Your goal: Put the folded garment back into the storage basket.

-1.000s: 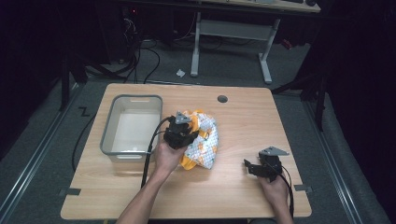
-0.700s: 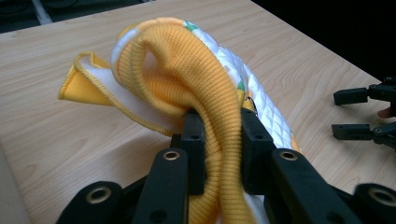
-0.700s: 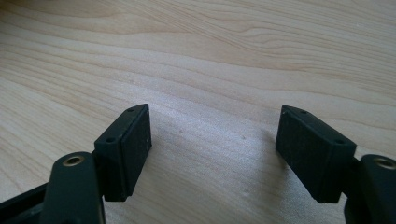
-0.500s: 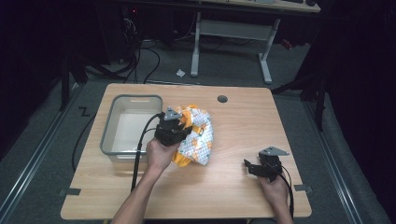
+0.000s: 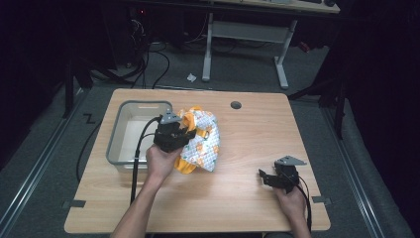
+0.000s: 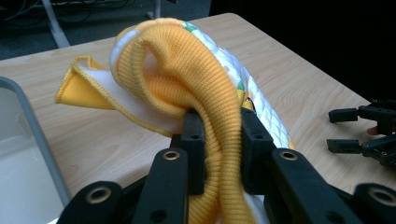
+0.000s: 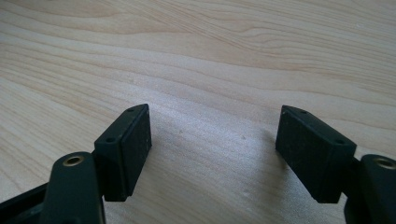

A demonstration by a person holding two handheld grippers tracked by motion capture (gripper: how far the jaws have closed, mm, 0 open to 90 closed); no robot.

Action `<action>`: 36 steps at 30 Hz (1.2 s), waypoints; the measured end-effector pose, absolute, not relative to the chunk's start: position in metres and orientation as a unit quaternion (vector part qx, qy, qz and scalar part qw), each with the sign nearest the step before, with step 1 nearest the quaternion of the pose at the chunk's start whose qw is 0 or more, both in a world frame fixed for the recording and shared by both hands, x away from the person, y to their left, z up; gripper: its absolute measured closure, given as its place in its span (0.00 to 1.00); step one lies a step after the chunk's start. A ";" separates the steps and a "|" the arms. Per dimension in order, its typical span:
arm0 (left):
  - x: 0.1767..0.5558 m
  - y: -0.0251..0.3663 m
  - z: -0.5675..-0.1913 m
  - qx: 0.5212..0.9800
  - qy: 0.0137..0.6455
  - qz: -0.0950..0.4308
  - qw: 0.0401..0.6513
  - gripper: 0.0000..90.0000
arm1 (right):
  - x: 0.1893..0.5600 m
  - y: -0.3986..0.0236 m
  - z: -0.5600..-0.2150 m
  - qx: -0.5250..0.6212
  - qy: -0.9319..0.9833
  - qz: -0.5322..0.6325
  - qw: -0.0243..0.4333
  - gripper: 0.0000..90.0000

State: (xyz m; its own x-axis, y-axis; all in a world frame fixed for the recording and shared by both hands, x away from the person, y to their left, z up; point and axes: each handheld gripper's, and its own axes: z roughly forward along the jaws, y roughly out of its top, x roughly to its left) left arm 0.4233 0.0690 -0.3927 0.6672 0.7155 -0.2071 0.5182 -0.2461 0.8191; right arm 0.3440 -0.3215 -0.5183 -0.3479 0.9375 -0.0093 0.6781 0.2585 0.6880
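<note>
— Yellow knit on that garment (image 6: 187,70): where is it?
— Bunched on the worktop (image 5: 237,198), just beside the grey tub (image 5: 115,141); the left hand-held gripper (image 6: 217,135) is clamped on its ribbed yellow edge.
— And the other one?
— The right hand-held gripper (image 5: 267,177) rests near the worktop's right edge, well apart, jaws spread with nothing between them.
</note>
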 end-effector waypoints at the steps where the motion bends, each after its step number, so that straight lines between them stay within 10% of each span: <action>1: 0.423 0.070 -0.391 0.781 0.396 0.105 0.472 0.84 | 0.344 -0.322 -0.518 0.529 0.763 0.302 0.215 0.30; 36: 0.431 0.136 -0.365 0.760 0.430 0.128 0.470 0.84 | 0.344 -0.322 -0.518 0.529 0.763 0.302 0.215 0.30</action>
